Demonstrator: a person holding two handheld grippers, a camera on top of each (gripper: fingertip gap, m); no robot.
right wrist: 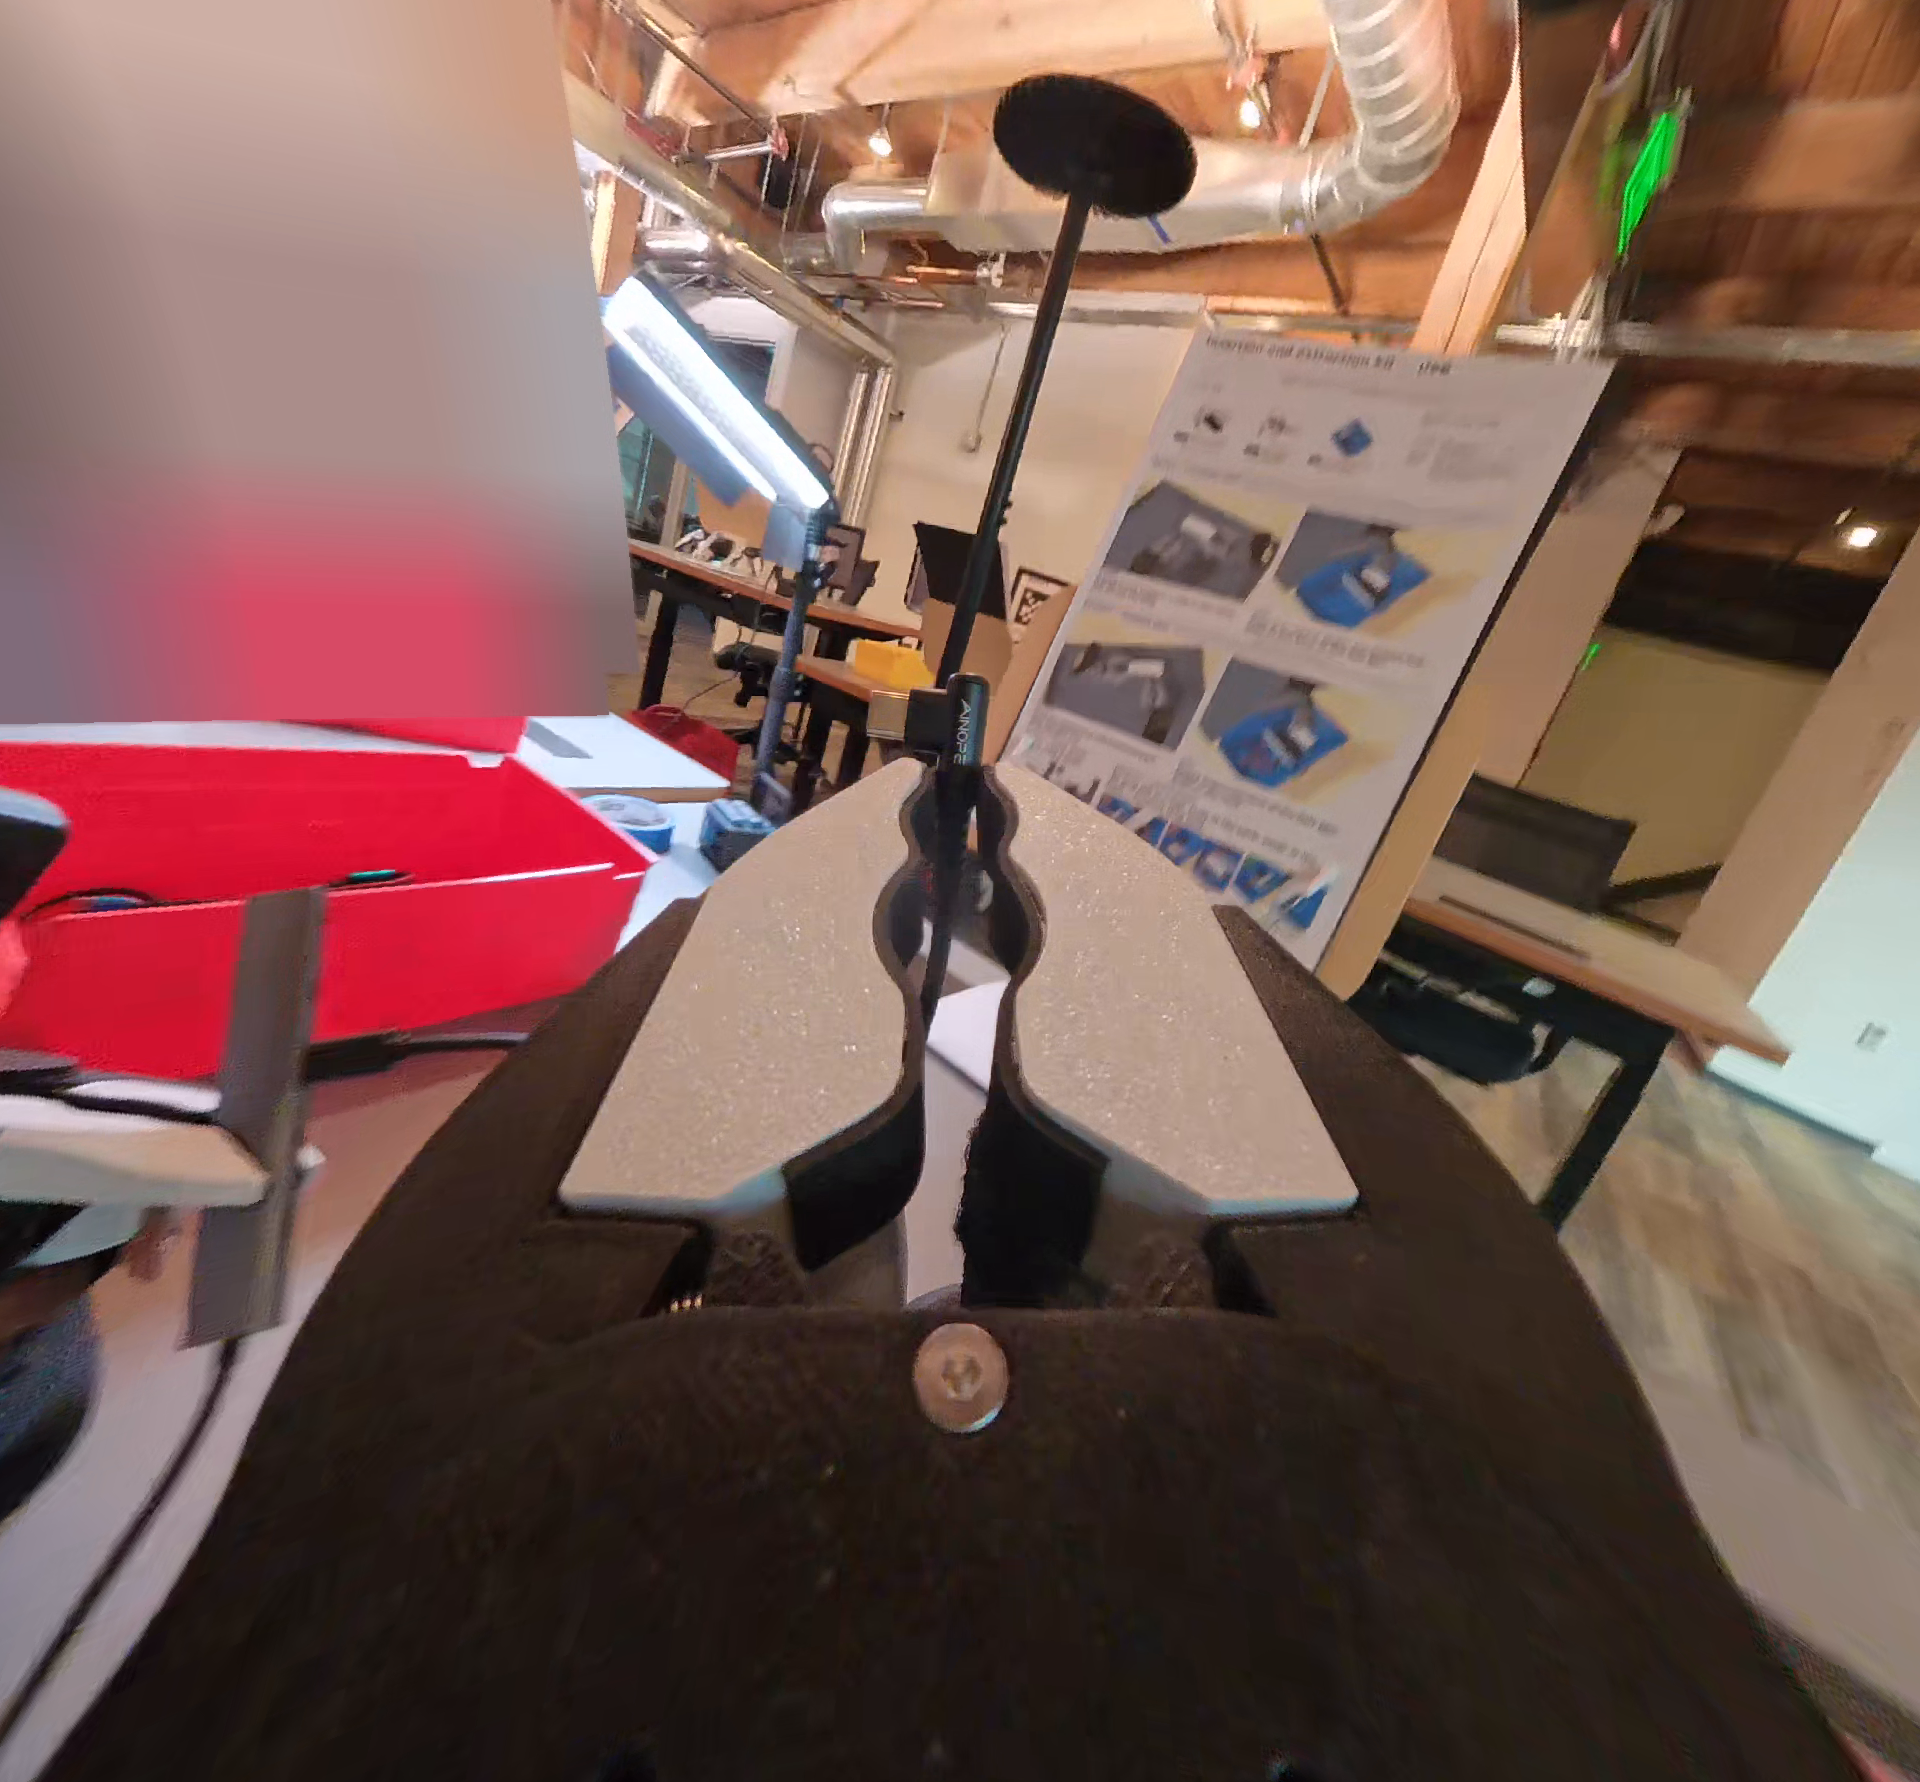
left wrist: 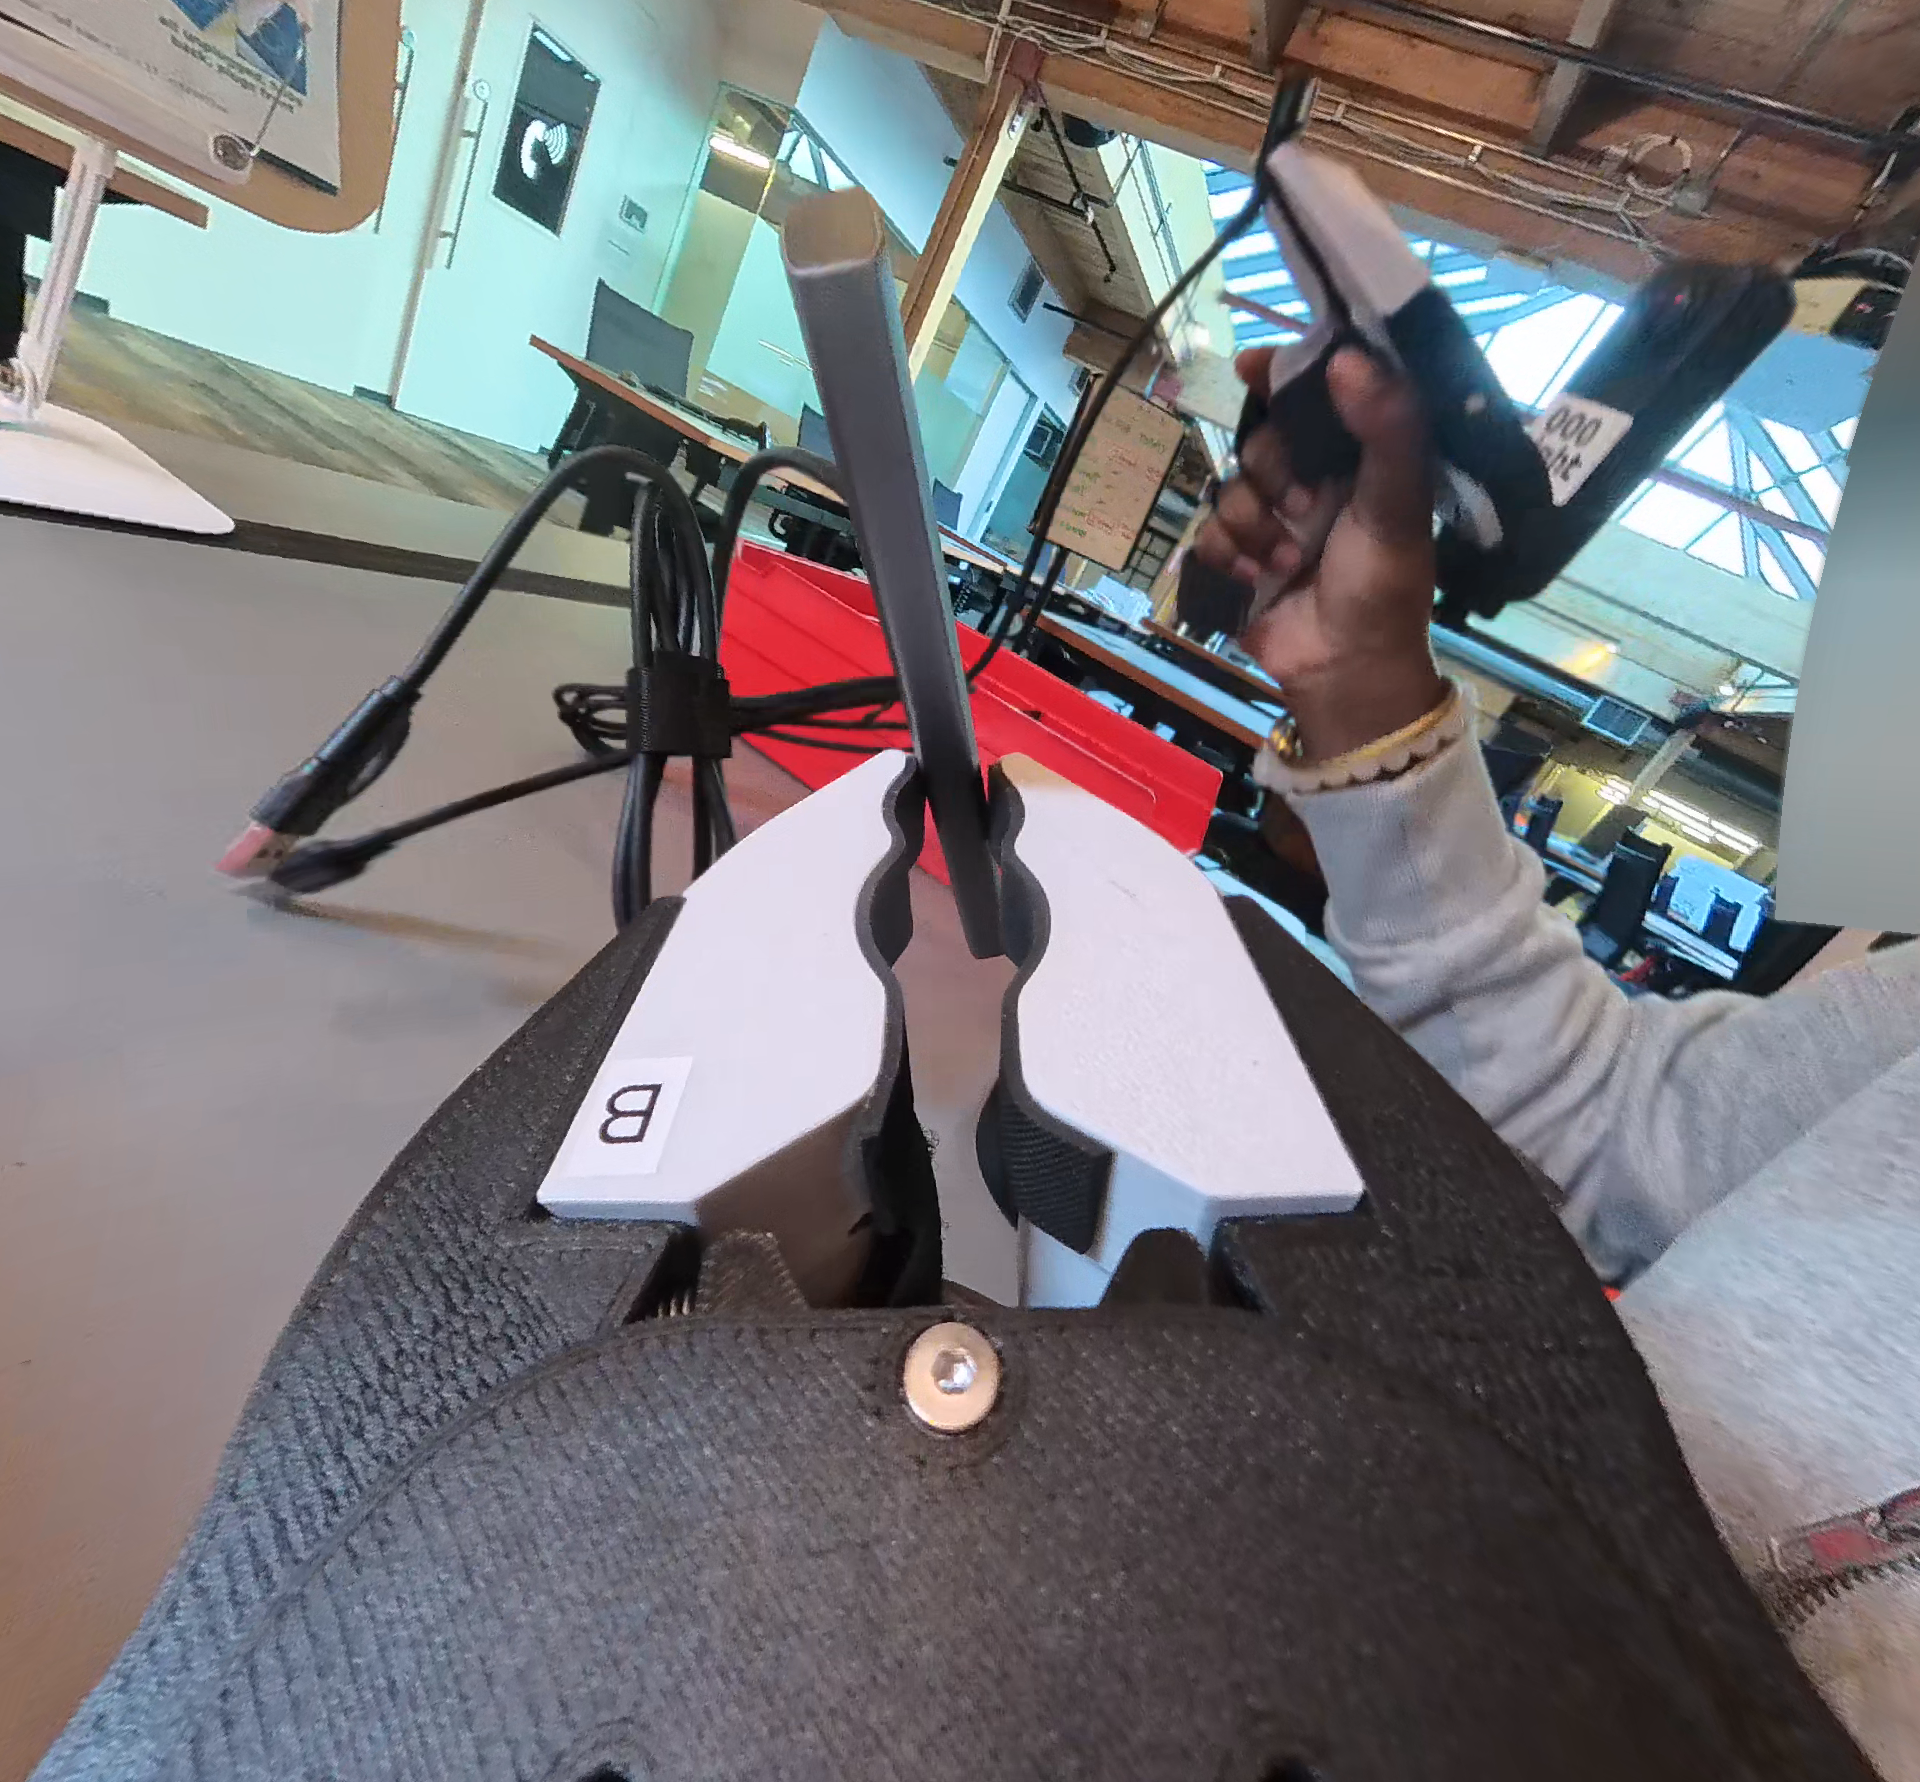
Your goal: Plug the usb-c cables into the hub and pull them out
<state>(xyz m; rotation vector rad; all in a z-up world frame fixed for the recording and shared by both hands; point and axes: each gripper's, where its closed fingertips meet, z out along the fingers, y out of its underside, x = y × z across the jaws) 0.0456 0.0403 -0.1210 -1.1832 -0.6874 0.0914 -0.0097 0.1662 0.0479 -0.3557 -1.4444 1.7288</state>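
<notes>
Closest to the lens, the left hand-held gripper [left wrist: 951, 782] pinches a slim dark grey metal hub [left wrist: 883, 527] near its lower end, so the bar stands tilted above the grey counter [left wrist: 208, 901]. Raised well apart from it, the right hand-held gripper [right wrist: 951, 787] is pressed together on the thin black usb-c cable [right wrist: 1023, 413], its plug just past the fingertips. Behind the hub, a strapped bundle of black cables [left wrist: 670, 693] rests on the counter beside a red plastic bin [left wrist: 1039, 724].

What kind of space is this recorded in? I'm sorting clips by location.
Probably an open-plan office or lab in a converted industrial building: exposed wooden ceiling beams, a silver ventilation duct, rows of desks, and an illustrated instruction poster by the work table.
</notes>
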